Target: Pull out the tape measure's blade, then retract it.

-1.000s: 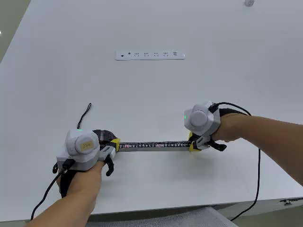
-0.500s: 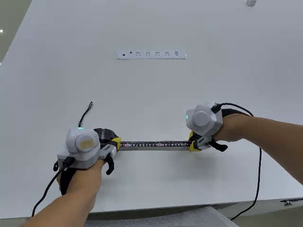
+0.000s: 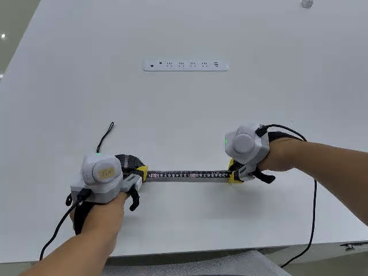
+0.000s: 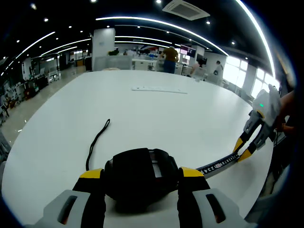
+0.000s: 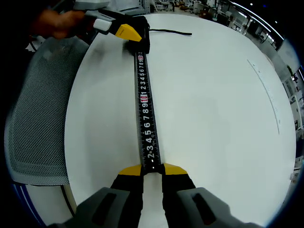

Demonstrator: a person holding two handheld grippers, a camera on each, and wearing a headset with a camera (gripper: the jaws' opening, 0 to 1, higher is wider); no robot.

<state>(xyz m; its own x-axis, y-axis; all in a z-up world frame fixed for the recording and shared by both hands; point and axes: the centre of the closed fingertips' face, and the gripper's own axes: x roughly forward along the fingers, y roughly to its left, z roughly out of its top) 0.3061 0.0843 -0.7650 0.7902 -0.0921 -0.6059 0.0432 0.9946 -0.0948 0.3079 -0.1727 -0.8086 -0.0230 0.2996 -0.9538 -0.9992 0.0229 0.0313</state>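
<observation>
Clamping the black tape measure case (image 3: 127, 163) flat on the white table (image 3: 190, 115), the left gripper (image 4: 141, 175) anchors it; the right gripper (image 5: 152, 168) pinches the blade (image 5: 146, 114) at its tip, holding it taut and straight between them, likely for a controlled retraction.

table (image 3: 190, 109): smooth matt | tape case (image 4: 140, 178): matt plastic | blade (image 5: 146, 118): smooth, printed

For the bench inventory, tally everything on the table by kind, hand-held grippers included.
Tape measure: 1
Power strip: 1
Grippers: 2 (left gripper, right gripper)
Small object at the far edge, too small to identify: 1
Total: 5
</observation>
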